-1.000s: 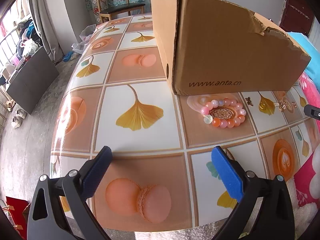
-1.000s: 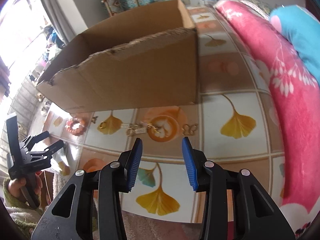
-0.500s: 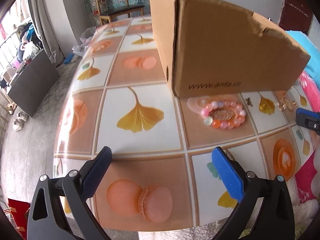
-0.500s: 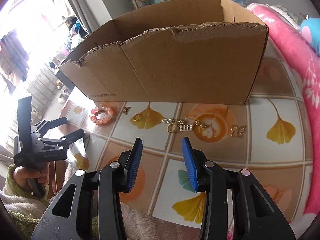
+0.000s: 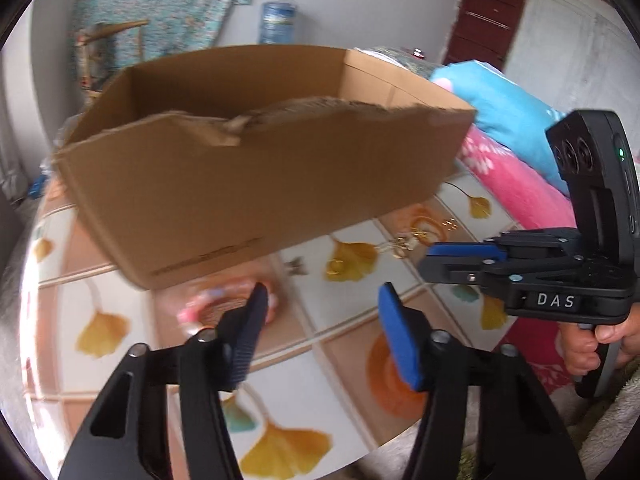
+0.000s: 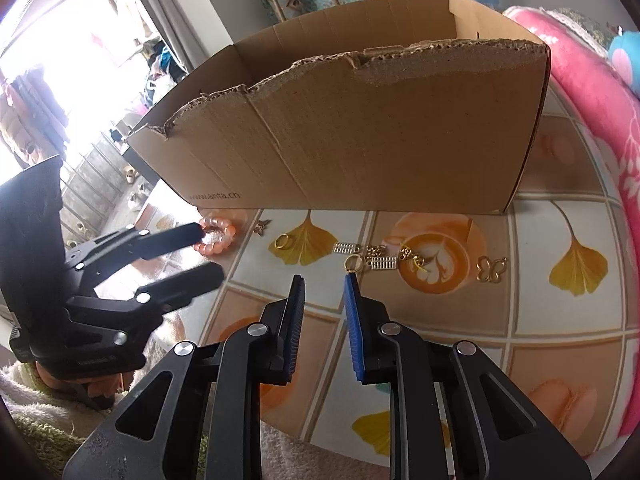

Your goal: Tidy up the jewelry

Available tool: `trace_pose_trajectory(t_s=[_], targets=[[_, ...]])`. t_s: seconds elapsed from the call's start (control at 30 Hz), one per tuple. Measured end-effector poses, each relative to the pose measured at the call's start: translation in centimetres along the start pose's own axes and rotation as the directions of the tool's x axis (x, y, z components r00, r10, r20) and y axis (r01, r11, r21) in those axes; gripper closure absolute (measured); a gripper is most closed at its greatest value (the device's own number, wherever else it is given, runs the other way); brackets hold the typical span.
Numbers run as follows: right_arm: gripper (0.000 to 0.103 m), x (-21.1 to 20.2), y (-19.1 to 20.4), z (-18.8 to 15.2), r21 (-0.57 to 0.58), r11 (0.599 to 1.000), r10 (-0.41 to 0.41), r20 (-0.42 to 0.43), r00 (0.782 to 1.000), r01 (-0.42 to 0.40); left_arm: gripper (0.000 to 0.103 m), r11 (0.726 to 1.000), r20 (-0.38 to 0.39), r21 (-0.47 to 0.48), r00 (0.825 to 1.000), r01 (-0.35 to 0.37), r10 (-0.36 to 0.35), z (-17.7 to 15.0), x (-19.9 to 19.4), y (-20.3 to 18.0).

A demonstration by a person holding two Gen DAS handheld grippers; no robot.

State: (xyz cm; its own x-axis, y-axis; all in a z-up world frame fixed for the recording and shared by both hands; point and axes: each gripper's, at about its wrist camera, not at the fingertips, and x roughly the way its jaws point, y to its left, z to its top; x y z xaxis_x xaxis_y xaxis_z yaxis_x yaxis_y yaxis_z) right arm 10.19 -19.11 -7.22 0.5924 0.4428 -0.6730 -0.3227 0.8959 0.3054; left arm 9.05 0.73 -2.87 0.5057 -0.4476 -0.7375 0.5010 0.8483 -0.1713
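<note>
Several small pieces of jewelry lie in a row on the tiled counter point(image 6: 560, 320), all just in front of the long wall of an open cardboard box point(image 6: 360, 128). Nearest the box's left corner sits a pink beaded bracelet point(image 6: 216, 236). Further along the box wall are a tiny butterfly charm point(image 6: 263, 227), a gold ring point(image 6: 282, 241), a cluster of silver and gold earrings point(image 6: 376, 261), and a gold butterfly piece point(image 6: 491, 269) toward the box's right end.

These pieces look light and small; the metal ones are probably slippery and sit flat, so a pinch across the ring's band seems best. The bracelet is likely bumpy and flexible; gripping across one side of the bead loop should hold.

The left claw point(image 6: 202, 254) is moderately open, empty, its upper finger overlapping the bracelet in the right wrist view; contact cannot be judged. The right claw point(image 6: 324, 284) is narrowly open, empty, near the earrings.

Compared with a second ago, the left claw has narrowed and swung toward the bracelet; the right claw has moved closer to the box.
</note>
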Motion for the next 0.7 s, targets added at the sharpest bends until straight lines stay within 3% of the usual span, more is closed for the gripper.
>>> trace_pose_trajectory(t_s=[0.13,0.37,0.43,0.57,0.7], targets=[[0.084,0.1,-0.3,0.0,0.009,1.0,0.01,0.001,1.0,-0.01,0.063,0.998,-0.048,-0.015,0.997,0.067,-0.068,0.0,1.7,-0.1],[0.084,-0.2,-1.2,0.0,0.026,0.999,0.029,-0.005,1.0,-0.028,0.064,0.995,-0.076,-0.091,0.996,-0.047,0.04,0.2,2.3,2.4],[0.084,-0.3,-1.4,-0.1,0.03,0.999,0.035,-0.005,0.999,-0.035,0.064,0.994,-0.068,-0.104,0.997,-0.046,0.039,0.4,2.1,2.8],[0.084,-0.6,-1.6,-0.4,0.033,0.999,0.041,-0.004,0.999,-0.041,0.064,0.997,-0.056,-0.017,0.995,-0.078,0.077,1.2,2.4,1.4],[0.084,-0.8,-1.8,-0.6,0.037,0.998,0.043,-0.003,0.999,-0.043,0.073,0.992,-0.063,0.057,0.991,-0.115,0.119,1.9,3.5,0.5]])
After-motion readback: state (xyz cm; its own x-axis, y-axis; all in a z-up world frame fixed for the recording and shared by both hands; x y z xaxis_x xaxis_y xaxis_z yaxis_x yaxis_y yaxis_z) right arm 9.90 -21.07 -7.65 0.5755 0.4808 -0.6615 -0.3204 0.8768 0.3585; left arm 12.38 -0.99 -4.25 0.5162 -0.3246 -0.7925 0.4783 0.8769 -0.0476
